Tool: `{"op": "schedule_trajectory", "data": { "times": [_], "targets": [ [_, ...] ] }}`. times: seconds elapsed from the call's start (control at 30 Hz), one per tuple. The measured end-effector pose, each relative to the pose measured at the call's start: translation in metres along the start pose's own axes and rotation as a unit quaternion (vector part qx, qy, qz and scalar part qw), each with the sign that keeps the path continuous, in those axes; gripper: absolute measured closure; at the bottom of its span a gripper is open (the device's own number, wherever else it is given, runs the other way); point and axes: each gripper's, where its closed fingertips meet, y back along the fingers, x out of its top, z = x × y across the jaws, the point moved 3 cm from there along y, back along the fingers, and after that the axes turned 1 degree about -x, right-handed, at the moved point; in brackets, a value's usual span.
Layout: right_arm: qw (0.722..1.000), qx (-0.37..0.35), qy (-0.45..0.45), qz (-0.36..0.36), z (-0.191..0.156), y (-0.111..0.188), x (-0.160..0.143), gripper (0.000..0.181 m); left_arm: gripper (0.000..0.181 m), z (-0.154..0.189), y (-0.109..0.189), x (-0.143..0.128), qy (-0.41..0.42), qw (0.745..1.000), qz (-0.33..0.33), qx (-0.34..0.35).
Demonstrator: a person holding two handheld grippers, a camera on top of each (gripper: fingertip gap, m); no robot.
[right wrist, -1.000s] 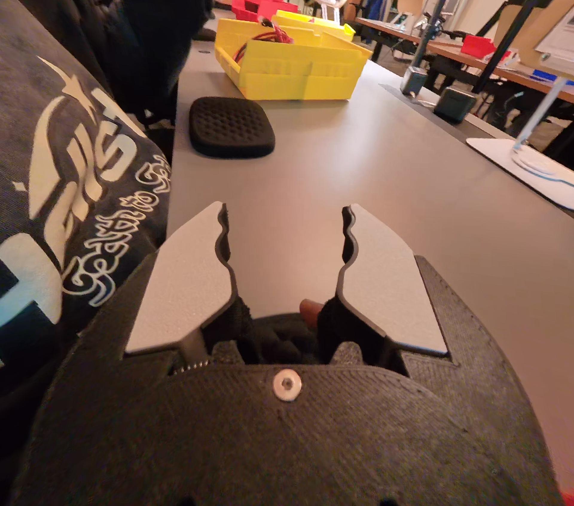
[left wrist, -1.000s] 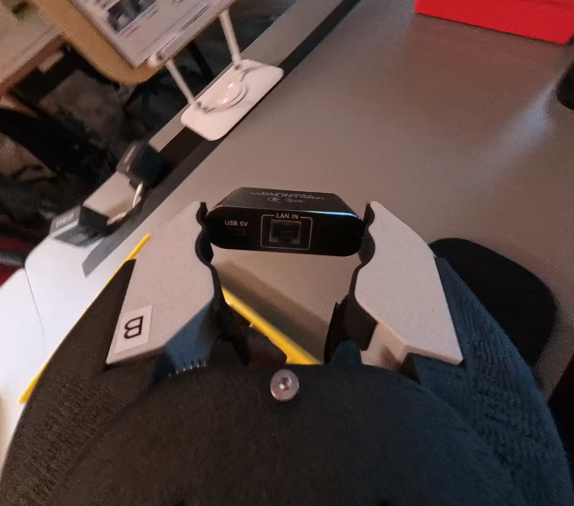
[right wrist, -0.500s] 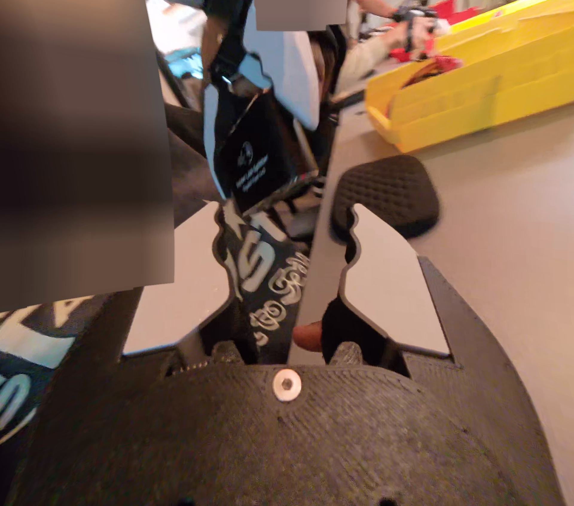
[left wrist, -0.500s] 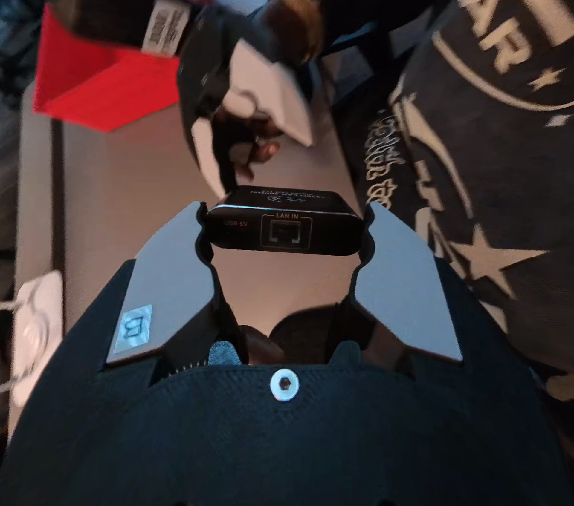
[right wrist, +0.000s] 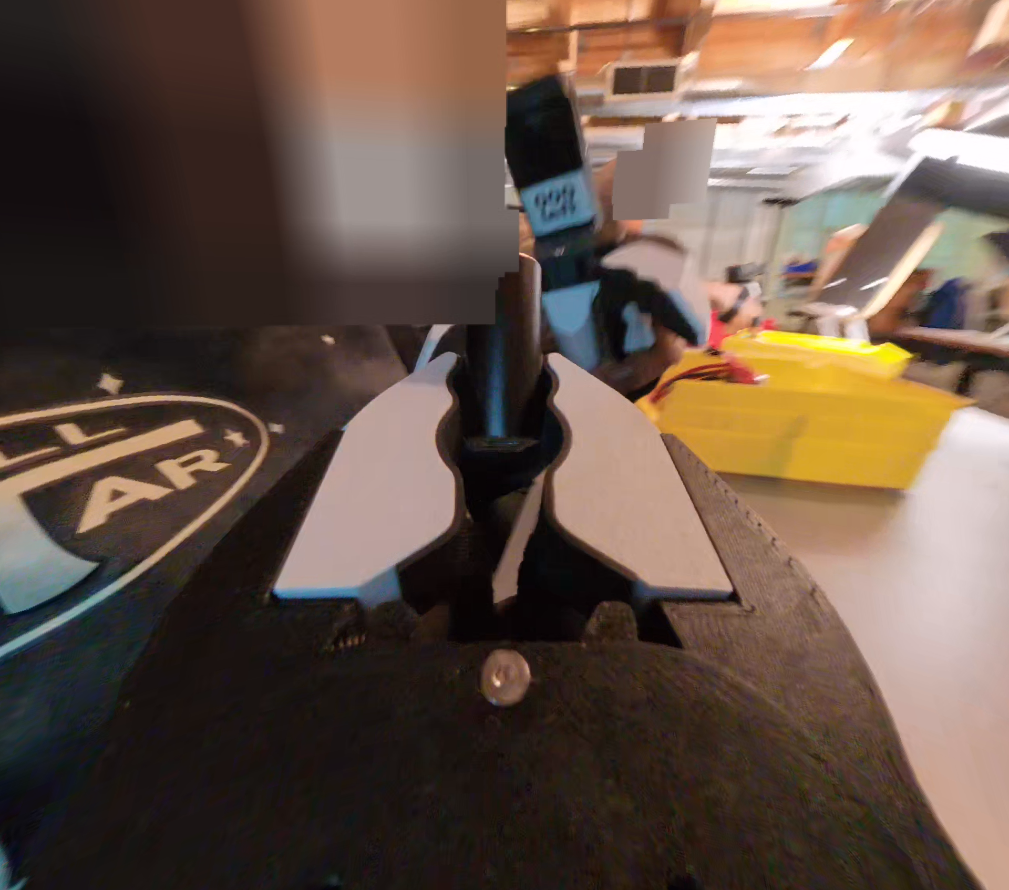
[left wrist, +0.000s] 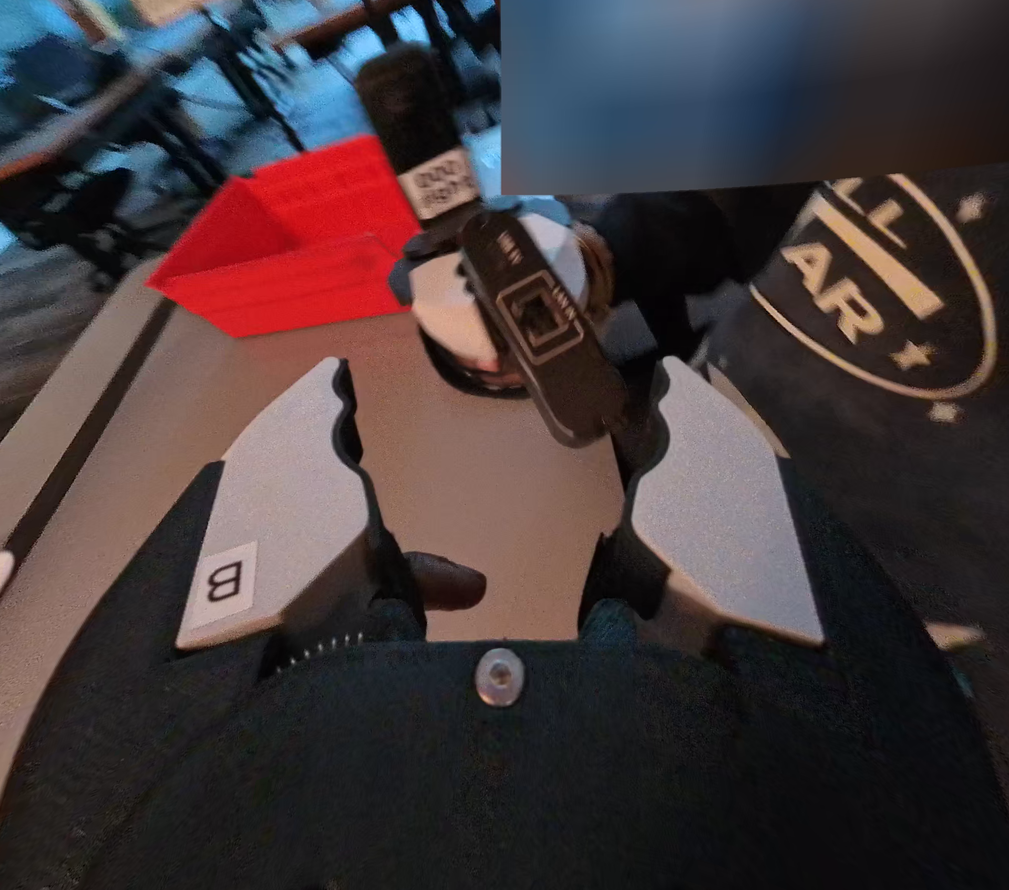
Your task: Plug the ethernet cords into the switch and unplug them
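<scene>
The left gripper has its grey fingers spread wide with nothing between them, hovering over the grey tabletop. The small black box-shaped switch sits up in the air just past its right finger, tilted, pinched in the right gripper, whose fingers are squeezed in tight on its narrow sides. A red plastic bin sits at the tabletop's far edge, and a yellow plastic bin shows in the right wrist view
</scene>
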Motion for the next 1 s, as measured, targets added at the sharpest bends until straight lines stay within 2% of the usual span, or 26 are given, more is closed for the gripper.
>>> {"op": "schedule_trajectory", "data": {
  "times": [0.07,0.13,0.2,0.27,0.37,0.43,0.5,0.6,0.77,0.9,1.0],
  "targets": [
    [0.996,-0.052,0.064,0.031,0.004,0.008,0.015,0.157,0.084,-0.006,0.004,-0.005,0.045,0.996,0.073,0.039],
    [0.989,-0.081,0.099,0.075,0.006,0.015,0.028,0.157,0.111,-0.008,0.004,-0.007,0.069,0.986,0.137,0.071],
    [0.985,-0.096,0.111,0.094,0.007,0.017,0.031,0.157,0.127,-0.011,0.005,-0.003,0.079,0.973,0.187,0.113],
    [0.985,-0.096,0.107,0.093,0.008,0.015,0.026,0.157,0.129,-0.011,0.001,0.000,0.096,0.963,0.221,0.116],
    [0.987,-0.094,0.104,0.072,0.008,0.008,0.014,0.157,0.133,-0.008,-0.009,-0.001,0.109,0.961,0.235,0.096],
    [0.988,-0.091,0.107,0.061,0.007,0.006,0.009,0.157,0.155,-0.003,-0.011,-0.002,0.103,0.964,0.236,0.073],
    [0.989,-0.086,0.115,0.033,0.008,0.004,0.004,0.155,0.157,-0.001,-0.010,-0.007,0.064,0.970,0.220,0.080],
    [0.984,-0.097,0.134,-0.066,0.013,0.005,-0.004,0.150,0.157,-0.004,-0.004,-0.017,0.040,0.978,0.186,0.090],
    [0.938,-0.173,0.227,-0.195,0.020,0.012,0.007,0.136,0.156,-0.019,0.002,-0.037,-0.006,0.977,0.122,0.172],
    [0.893,-0.178,0.263,-0.319,0.016,0.015,-0.003,0.125,0.156,-0.013,-0.008,-0.047,-0.034,0.985,0.085,0.146],
    [0.876,-0.178,0.270,-0.357,0.016,0.015,-0.011,0.131,0.156,-0.008,-0.016,-0.052,-0.046,0.988,0.065,0.132]
  ]
}}
